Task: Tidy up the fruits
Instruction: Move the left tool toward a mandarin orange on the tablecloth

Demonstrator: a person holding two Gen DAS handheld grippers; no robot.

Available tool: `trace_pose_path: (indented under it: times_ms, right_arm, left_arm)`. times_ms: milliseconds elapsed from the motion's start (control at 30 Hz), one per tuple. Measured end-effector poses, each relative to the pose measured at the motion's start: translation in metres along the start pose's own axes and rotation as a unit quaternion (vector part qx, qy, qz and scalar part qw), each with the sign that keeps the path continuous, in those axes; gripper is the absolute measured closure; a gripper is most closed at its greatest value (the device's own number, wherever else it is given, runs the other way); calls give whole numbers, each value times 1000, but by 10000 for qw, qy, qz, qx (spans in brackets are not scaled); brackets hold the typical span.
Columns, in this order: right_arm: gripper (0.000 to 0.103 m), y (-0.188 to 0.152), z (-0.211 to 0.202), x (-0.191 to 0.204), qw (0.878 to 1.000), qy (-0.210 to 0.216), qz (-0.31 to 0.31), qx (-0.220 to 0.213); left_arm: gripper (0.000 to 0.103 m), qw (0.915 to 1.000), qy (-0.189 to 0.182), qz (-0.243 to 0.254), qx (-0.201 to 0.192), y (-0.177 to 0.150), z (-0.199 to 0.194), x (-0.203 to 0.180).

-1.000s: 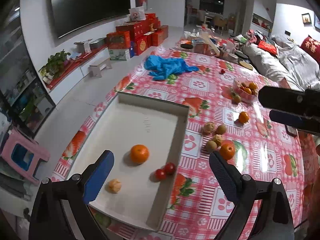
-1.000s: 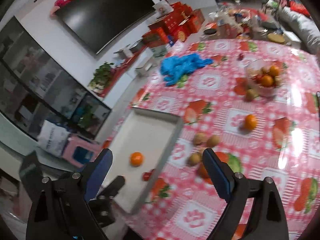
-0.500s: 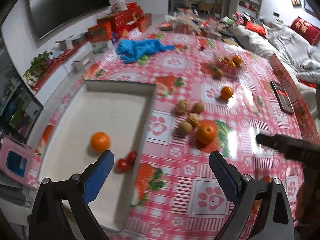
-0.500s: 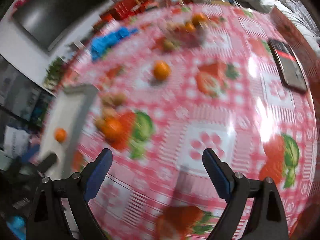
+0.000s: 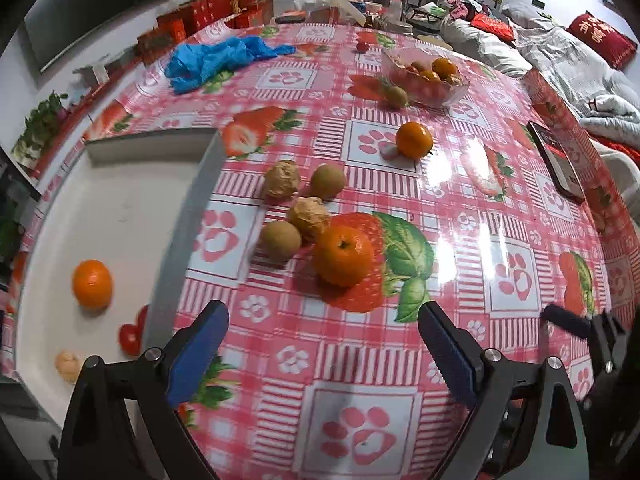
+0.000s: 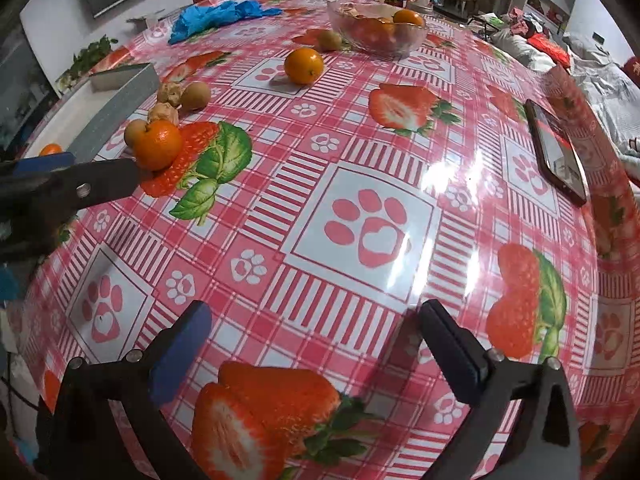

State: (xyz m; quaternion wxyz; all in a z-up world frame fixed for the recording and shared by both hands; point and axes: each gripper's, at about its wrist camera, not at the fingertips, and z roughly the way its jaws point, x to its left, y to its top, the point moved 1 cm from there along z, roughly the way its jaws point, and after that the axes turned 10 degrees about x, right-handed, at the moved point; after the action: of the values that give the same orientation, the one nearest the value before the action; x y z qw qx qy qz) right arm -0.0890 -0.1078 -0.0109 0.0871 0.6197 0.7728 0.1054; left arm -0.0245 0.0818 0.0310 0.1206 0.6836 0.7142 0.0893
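Note:
A white tray (image 5: 120, 208) lies at the left and holds an orange (image 5: 92, 284), two red tomatoes (image 5: 131, 334) and a small pale fruit (image 5: 67, 364). On the cloth right of it lie an orange (image 5: 344, 256), two kiwis (image 5: 280, 240) and two walnuts (image 5: 282, 179); another orange (image 5: 414, 140) lies farther back. My left gripper (image 5: 322, 352) is open and empty, just before the near orange. My right gripper (image 6: 316, 356) is open and empty, low over bare cloth at the table's right front.
A glass bowl (image 5: 424, 80) of fruit stands at the back with a kiwi (image 5: 396, 95) beside it. A blue cloth (image 5: 216, 60) lies at the back left. A phone (image 5: 558, 160) lies near the right edge. A small tomato (image 5: 362, 46) lies far back.
My left gripper has swung right from over the tray towards the loose fruit. My right gripper has swung right and down, close over the cloth. Both stay open.

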Motion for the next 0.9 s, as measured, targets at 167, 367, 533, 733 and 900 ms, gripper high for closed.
trace_pose_path:
  times_ms: [167,367,533,733,900]
  right_arm:
    - [0,-10,-3,-5,9999,12,-38,-153]
    - [0,-7,0,-1,9997,3,-33,-248]
    - [0,-9,-1,-1,9994,-3,-37,-338]
    - [0,-10,-1,-1,9994,-1,-32,-334]
    - [0,-10,-1,-1,9995,-4,-16,-300]
  left_arm:
    - [7,9999,-65,-74,73,11,13,-8]
    - [25,9996,-21,-92,271,22,32,-19]
    - [25,9995,118,-108,273,24,41,-23]
    - [34,9996,137,-143,223,30,43,-24]
    - [60,9997,197,-89,124,31,41,-23]
